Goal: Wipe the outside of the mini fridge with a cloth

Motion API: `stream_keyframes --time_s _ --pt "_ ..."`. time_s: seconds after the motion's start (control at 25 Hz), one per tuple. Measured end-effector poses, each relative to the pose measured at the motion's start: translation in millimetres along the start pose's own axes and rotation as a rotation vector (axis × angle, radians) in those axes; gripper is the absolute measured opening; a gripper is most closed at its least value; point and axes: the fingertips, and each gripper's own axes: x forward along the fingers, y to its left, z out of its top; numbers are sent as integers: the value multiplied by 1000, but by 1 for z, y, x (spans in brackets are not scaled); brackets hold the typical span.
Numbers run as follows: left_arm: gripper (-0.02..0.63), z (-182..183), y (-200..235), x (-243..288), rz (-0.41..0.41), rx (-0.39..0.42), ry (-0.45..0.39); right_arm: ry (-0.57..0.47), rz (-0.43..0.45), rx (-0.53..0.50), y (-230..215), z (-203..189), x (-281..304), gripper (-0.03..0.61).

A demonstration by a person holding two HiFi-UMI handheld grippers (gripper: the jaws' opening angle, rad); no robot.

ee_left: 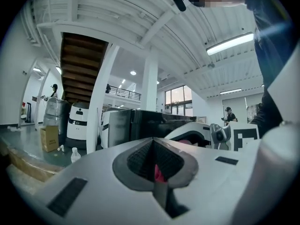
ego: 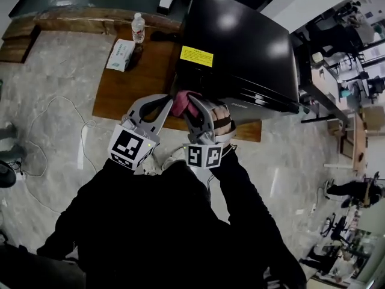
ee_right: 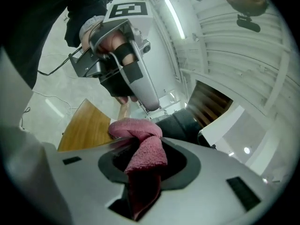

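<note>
Fridge (ego: 240,47), black with a yellow label (ego: 197,55) on its near top corner, stands on the wooden tabletop (ego: 120,83), and no cloth touches it yet. The cloth (ego: 180,103), pink and bunched, hangs in the air just in front of the fridge's near corner, between the two grippers. The right gripper (ego: 191,110) has its jaws closed on a thick fold of it, which bulges out over the jaw tips in the right gripper view. The left gripper (ego: 169,103) has its jaws drawn together, and only a thin sliver of pink shows in the seam, so it seems to pinch just an edge. The step in hand looks like readying the cloth, not wiping. The next move probably calls for settling the cloth in one gripper with a broad pad left free, then pressing that pad flat against the lid or front. A bottle (ego: 138,27) and a tissue pack (ego: 122,54) stand off to the left, well apart from the work.
</note>
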Motion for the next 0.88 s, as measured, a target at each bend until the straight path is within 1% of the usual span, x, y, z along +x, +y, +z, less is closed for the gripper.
stream_keyframes --time_s 0.08,0.2,0.28,0.4,0.48,0.68,0.88 --pt "6 -18 1 4 6 17 -2 10 14 8 13 -6 4 127" --pt "6 -46 -3 7 7 27 -30 15 26 22 31 -16 8 126" --pt "6 -70 -4 10 12 19 -26 13 30 25 44 -22 11 126" --pt "6 -106 1 16 25 -23 -2 17 47 41 72 -34 19 126" --pt "6 -132 1 17 33 -63 29 27 70 60 98 -46 21 126" --pt "6 -207 9 26 35 -112 137 70 135 81 169 -79 39 126" --pt "6 -279 12 28 74 -153 225 114 189 99 235 -105 47 126"
